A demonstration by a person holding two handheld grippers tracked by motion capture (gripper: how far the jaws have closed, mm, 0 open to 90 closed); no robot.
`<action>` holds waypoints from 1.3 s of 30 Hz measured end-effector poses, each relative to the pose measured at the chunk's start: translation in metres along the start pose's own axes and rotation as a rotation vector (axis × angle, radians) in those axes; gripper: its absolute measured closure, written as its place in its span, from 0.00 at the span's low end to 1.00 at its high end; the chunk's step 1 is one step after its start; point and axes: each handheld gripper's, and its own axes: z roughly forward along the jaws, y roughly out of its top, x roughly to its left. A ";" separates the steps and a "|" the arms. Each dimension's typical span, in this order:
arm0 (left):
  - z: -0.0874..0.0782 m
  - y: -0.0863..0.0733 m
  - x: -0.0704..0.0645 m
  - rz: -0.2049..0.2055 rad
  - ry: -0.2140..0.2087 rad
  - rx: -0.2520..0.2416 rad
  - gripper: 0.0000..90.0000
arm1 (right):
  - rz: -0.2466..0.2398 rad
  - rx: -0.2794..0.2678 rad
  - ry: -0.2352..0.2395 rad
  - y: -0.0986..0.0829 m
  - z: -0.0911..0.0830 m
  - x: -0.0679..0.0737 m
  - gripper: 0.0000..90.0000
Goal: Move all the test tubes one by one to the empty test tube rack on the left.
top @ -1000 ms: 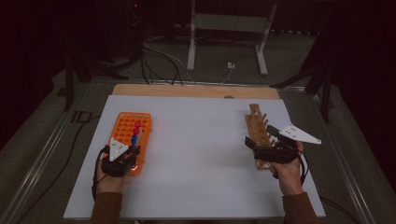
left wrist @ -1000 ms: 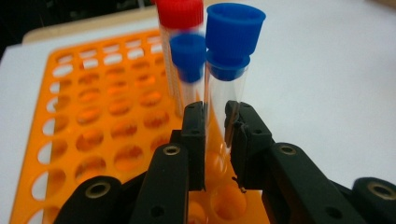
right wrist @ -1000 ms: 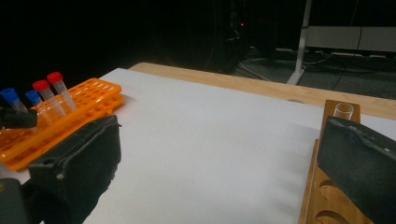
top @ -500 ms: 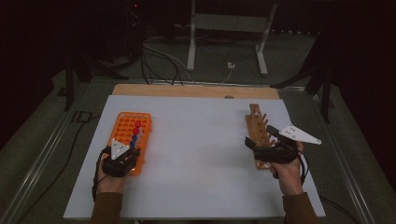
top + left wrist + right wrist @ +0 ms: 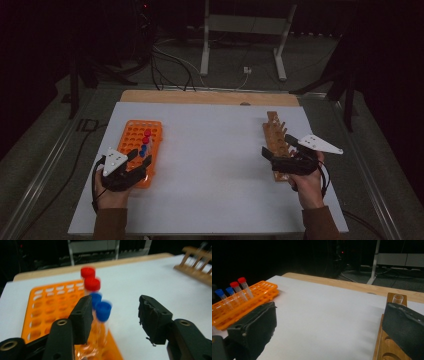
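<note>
An orange tube rack [image 5: 131, 141] lies at the table's left and holds capped tubes along its right side. Two have red caps [image 5: 92, 284] and two have blue caps [image 5: 103, 311]. My left gripper [image 5: 141, 159] hovers open over the rack's near right corner. In the left gripper view its jaws [image 5: 113, 317] stand apart, the left jaw right beside the nearest blue-capped tube, with nothing between them. At the right, a wooden rack [image 5: 276, 137] holds a clear uncapped tube [image 5: 397, 299]. My right gripper [image 5: 277, 147] is open wide at the wooden rack's near end, empty.
The white tabletop [image 5: 210, 165] stretches between the two racks, with a wooden strip [image 5: 210, 97] along its far edge. Beyond it are a metal stand [image 5: 245, 30] and cables on a dark floor. The orange rack [image 5: 249, 302] shows far left in the right gripper view.
My left gripper has shifted slightly to the left over the orange rack's near end. The right gripper has stayed in place.
</note>
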 end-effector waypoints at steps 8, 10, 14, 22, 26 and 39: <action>0.009 0.016 -0.018 -0.025 -0.123 -0.055 0.34 | 0.002 0.010 -0.017 0.000 0.001 -0.002 0.00; 0.013 0.018 -0.025 -0.018 -0.145 -0.057 0.32 | -0.003 0.009 -0.024 0.003 0.001 -0.003 0.00; 0.019 0.016 -0.037 -0.021 -0.182 -0.058 0.24 | -0.012 0.003 -0.027 0.011 -0.001 -0.008 0.00; 0.027 0.009 -0.050 -0.059 -0.220 -0.036 0.07 | 0.021 0.001 -0.103 0.024 0.008 -0.038 0.06; 0.026 0.007 -0.051 -0.061 -0.219 -0.038 0.01 | 0.053 0.020 -0.161 0.026 0.019 -0.057 0.11; 0.031 0.001 -0.054 -0.039 -0.226 0.003 0.01 | 0.047 0.157 -0.263 0.011 0.068 -0.092 0.57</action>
